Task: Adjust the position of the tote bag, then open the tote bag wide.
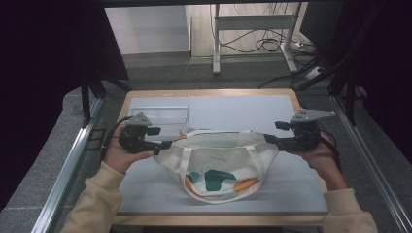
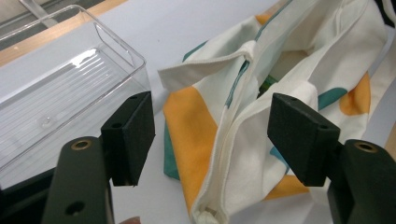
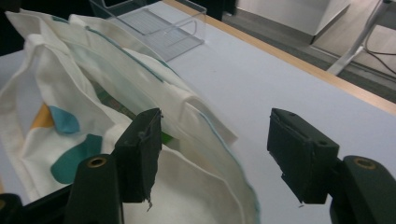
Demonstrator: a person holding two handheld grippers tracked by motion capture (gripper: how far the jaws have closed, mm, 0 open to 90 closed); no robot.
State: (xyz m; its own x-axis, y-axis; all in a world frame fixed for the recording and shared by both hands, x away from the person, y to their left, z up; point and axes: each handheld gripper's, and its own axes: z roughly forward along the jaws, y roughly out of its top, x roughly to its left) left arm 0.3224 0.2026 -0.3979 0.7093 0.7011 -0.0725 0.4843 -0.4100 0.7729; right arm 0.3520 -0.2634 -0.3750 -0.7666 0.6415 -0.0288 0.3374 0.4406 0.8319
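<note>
A cream tote bag (image 1: 218, 165) with teal and orange patches lies on the pale table (image 1: 243, 109), its mouth spread wide. My left gripper (image 1: 164, 144) is at the bag's left end and my right gripper (image 1: 268, 139) at its right end. In the left gripper view the left gripper (image 2: 212, 135) is open, and the bag's (image 2: 299, 51) seamed corner runs between the pads without touching them. The right gripper (image 3: 215, 149) is open too, with the bag's (image 3: 70, 88) rim passing between its pads. Something green (image 3: 166, 137) shows inside the bag.
A clear plastic tray (image 1: 158, 115) stands just behind the bag's left end, close to my left gripper; it also appears as the tray (image 2: 56, 88) and the tray (image 3: 159, 28). Metal rails run along both sides of the table. Table legs and cables lie on the floor beyond.
</note>
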